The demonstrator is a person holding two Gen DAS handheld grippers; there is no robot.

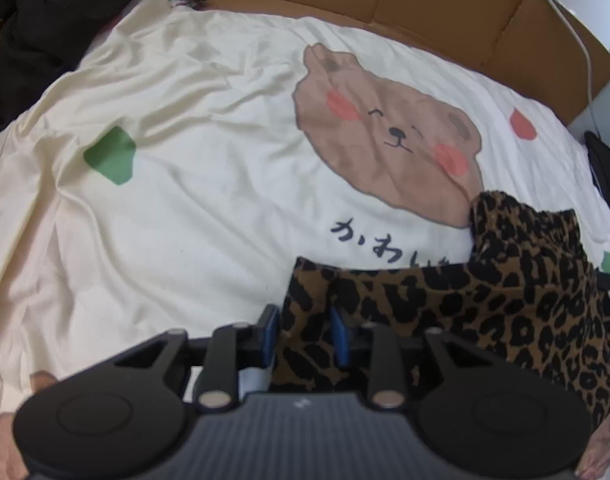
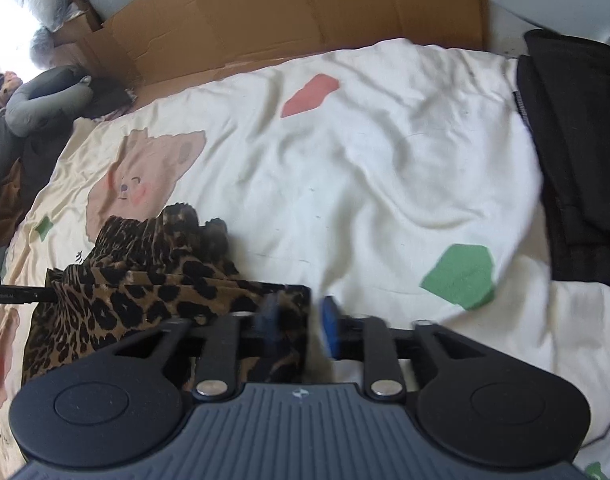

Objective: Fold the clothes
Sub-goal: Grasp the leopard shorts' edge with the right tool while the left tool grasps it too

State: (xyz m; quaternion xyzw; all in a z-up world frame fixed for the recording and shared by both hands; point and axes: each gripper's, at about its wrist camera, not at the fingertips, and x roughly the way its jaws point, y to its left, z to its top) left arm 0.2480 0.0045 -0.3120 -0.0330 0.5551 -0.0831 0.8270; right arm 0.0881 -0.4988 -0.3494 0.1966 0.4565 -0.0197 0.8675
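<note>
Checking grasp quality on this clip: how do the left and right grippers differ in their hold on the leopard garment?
The left gripper has leopard garment filling its jaws; the right gripper holds only the garment's corner against one pad, with a gap beside the other. Both point down over the cream bear-print sheet.

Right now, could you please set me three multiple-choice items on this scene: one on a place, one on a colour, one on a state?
1. The leopard-print garment lies on:
A. bear-print bedcover
B. wooden floor
C. chair

2. The bear's cheek patches on the bear-print bedcover are:
A. blue
B. red
C. yellow

3. The left gripper is:
A. empty
B. shut on the garment
C. holding a cable

Key: 1 A, the cover shows all around it; 2 B, red blotches flank the snout; 3 B, fabric fills the gap between its blue pads.
</note>
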